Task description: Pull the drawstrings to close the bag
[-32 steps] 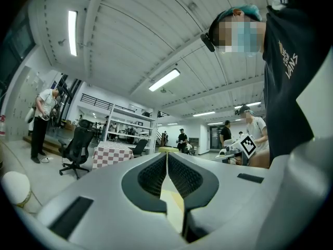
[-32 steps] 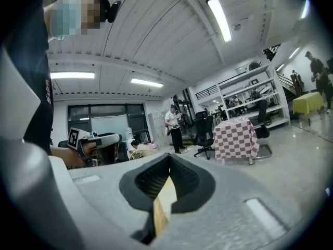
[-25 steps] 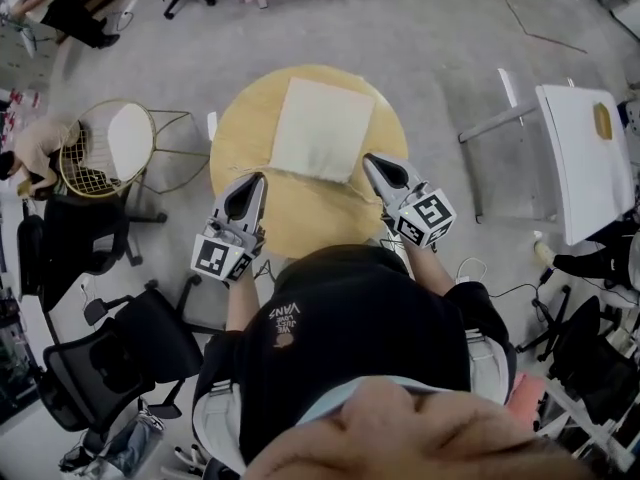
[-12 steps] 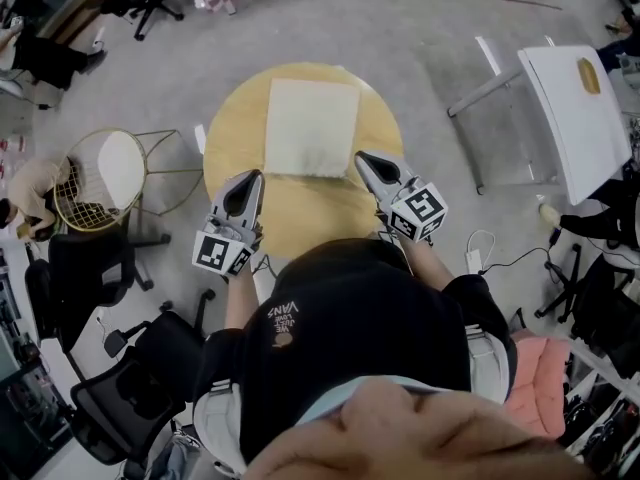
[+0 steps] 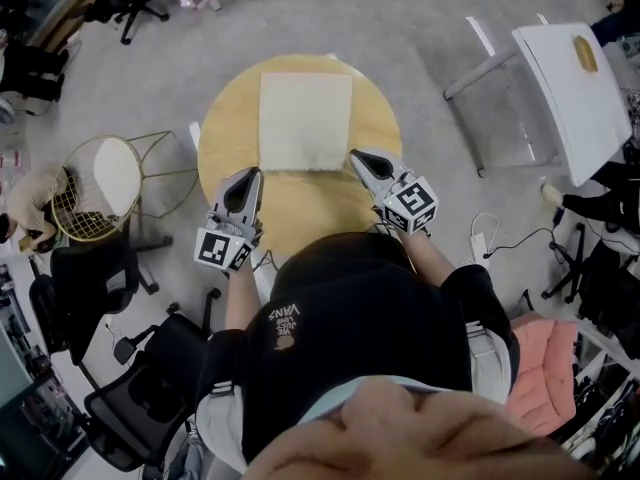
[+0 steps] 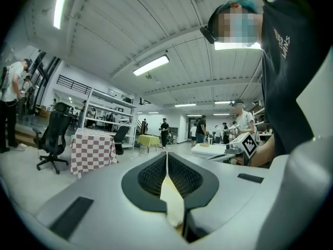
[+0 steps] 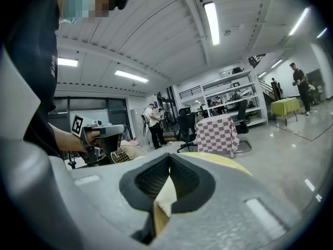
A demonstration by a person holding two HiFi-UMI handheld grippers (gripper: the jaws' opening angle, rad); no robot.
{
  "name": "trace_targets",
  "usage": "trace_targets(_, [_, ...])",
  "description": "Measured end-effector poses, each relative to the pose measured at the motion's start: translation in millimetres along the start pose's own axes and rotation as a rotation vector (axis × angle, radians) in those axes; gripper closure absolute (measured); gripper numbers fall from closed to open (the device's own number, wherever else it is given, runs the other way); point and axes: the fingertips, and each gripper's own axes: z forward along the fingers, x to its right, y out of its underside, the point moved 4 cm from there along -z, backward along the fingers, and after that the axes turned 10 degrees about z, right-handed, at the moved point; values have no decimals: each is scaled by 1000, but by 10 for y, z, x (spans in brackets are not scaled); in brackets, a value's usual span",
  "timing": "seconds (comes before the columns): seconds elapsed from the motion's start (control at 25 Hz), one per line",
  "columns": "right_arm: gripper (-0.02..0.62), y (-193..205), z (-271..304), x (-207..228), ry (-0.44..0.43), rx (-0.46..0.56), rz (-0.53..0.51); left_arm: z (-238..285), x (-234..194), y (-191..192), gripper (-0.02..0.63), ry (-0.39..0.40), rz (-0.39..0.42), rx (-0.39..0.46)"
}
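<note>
A flat cream drawstring bag (image 5: pixel 305 121) lies on the far half of a round wooden table (image 5: pixel 300 218). Its drawstrings cannot be made out. My left gripper (image 5: pixel 248 174) hovers just off the bag's near left corner, tips pointing away from me. My right gripper (image 5: pixel 356 156) has its tips at the bag's near right corner. In the left gripper view the left gripper (image 6: pixel 166 155) has its pads pressed together with nothing seen between them. The right gripper (image 7: pixel 169 160) looks the same in its own view, pads meeting in a thin line.
A wire chair with a white seat (image 5: pixel 105 173) stands left of the table. Black office chairs (image 5: pixel 90 258) crowd the lower left. A white table (image 5: pixel 575 88) is at the right, with a cable (image 5: pixel 482 240) and a pink cushion (image 5: pixel 545 368) on the floor.
The head view has swung, so table and bag sit a little higher and further left. Both grippers keep their places by the bag's near corners, jaws unchanged.
</note>
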Motion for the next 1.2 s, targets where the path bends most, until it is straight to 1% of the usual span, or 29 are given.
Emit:
trace_targets(0.12, [597, 164, 48, 65, -2, -50, -5, -25, 5, 39, 595, 3, -5, -13])
trace_targets(0.32, [597, 422, 136, 198, -1, -113, -6, 4, 68, 159, 595, 25, 16, -57])
trace_targets(0.44, [595, 568, 197, 199, -9, -153, -10, -13, 99, 248, 595, 34, -1, -69])
trace_targets(0.64, [595, 762, 250, 244, -1, -212, -17, -13, 137, 335, 595, 45, -20, -76])
trace_targets(0.88, [595, 1003, 257, 325, -2, -294, -2, -6, 140, 398, 595, 50, -32, -83])
trace_targets(1.2, [592, 1226, 271, 370, 16, -360, -23, -22, 143, 480, 595, 48, -63, -91])
